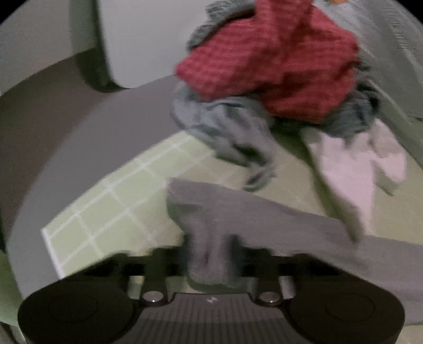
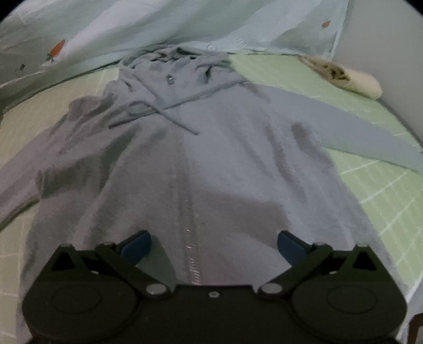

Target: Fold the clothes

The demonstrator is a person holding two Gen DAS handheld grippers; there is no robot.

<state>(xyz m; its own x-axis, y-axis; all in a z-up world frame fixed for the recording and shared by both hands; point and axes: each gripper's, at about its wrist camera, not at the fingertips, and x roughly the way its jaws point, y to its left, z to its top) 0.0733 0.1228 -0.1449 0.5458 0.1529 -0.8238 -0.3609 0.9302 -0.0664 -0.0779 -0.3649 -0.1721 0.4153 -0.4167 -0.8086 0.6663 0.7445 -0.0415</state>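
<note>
A grey zip-up hoodie (image 2: 201,164) lies flat, front up, on a green checked sheet (image 2: 383,201), hood and drawstrings at the far end. My right gripper (image 2: 212,246) hovers over its lower hem at the zipper, blue fingers (image 2: 136,247) wide open and empty. In the left wrist view my left gripper (image 1: 210,259) is shut on a bunched end of the hoodie's grey sleeve (image 1: 264,219), which stretches away to the right over the sheet (image 1: 105,211).
A pile of clothes lies beyond the sleeve: a red checked garment (image 1: 275,60) on grey-blue ones (image 1: 227,129), with a pale pink piece (image 1: 351,169) beside. A light blue carrot-print cover (image 2: 158,23) and a beige item (image 2: 346,76) lie beyond the hoodie. The bed edge (image 1: 50,246) is left.
</note>
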